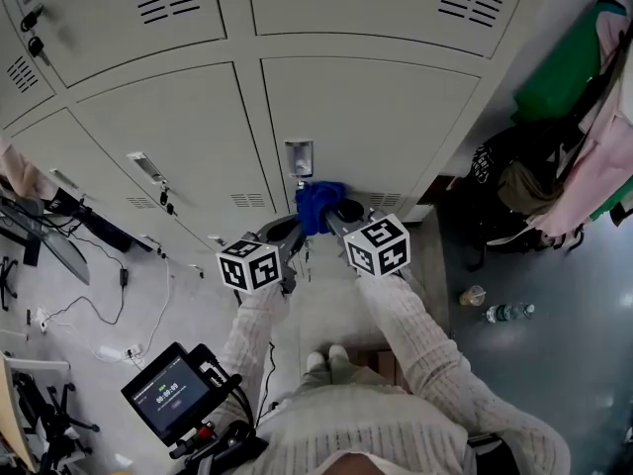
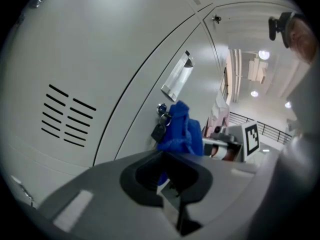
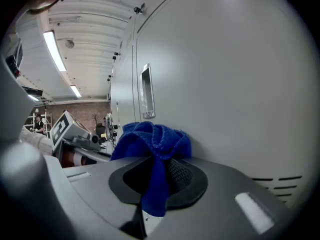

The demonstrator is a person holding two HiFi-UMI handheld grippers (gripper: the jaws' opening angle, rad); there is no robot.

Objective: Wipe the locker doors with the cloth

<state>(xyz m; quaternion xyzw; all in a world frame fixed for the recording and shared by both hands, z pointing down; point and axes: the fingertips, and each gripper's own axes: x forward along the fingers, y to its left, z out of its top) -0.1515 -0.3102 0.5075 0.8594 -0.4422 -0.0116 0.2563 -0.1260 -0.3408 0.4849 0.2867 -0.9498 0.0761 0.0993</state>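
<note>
cloth: the blue cloth [image 3: 150,136] is bunched up and sits right against the lower locker door [image 1: 376,127], just under the label holder [image 1: 299,156]

right gripper: the right gripper [image 3: 156,184] has its jaws clamped tight on the cloth, with a wad sticking out front

left gripper: the left gripper [image 2: 172,186] has its jaws closed together on nothing and is parked just beside the cloth

how I'd wipe: press the wad flat on the metal and use steady, overlapping strokes. Steer around the keys [image 2: 161,124] dangling at the lock so nothing snags.

hard to see: in the head view the cloth covers the keys, and the arms hide the bottom of the door. No clue which bits are already clean.
</note>
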